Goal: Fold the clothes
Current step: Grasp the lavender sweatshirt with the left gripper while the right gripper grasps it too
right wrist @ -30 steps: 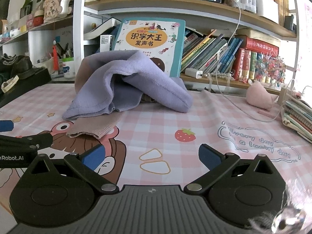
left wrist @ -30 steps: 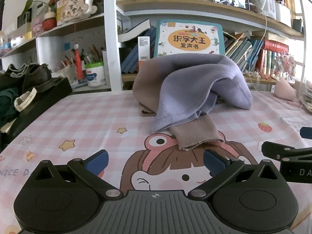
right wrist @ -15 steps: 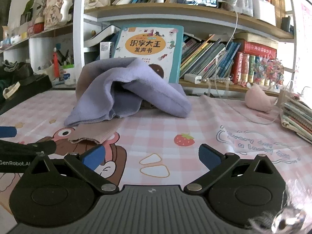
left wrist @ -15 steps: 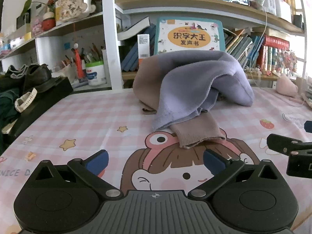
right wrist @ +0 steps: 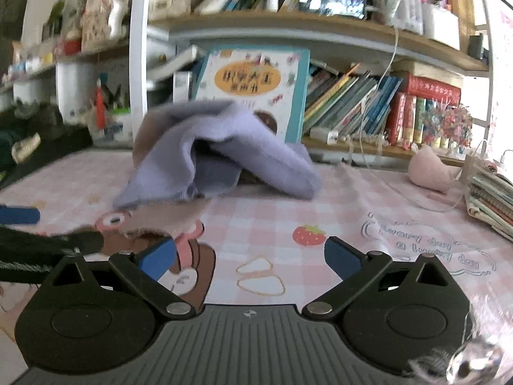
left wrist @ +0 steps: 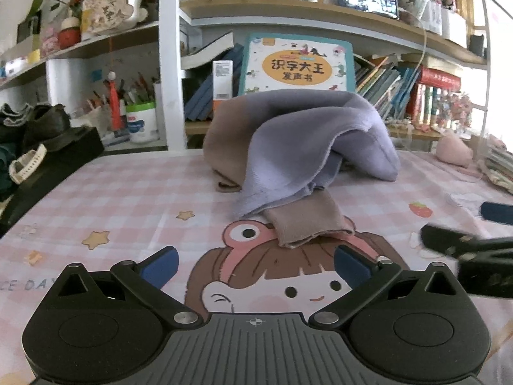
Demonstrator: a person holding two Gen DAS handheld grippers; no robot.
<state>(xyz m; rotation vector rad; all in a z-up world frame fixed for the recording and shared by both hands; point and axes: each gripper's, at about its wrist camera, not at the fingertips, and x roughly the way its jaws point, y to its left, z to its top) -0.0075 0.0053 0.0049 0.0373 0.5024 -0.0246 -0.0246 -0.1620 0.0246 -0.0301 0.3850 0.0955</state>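
Note:
A crumpled garment, lilac with a brown cuff, lies heaped on the pink checked tablecloth ahead of both grippers. In the right wrist view the heap is ahead and left, blurred. My left gripper is open and empty, low over the cloth, a short way before the brown cuff. My right gripper is open and empty, to the right of the left one. Each gripper shows at the edge of the other's view.
A bookshelf with a large picture book stands behind the heap. A black box with shoes is at the left edge. A pink plush and a stack of books lie at the right, with a white cable.
Both grippers have moved forward toward the heap. The right gripper's view has swung and is now motion-blurred. The garment has not moved.

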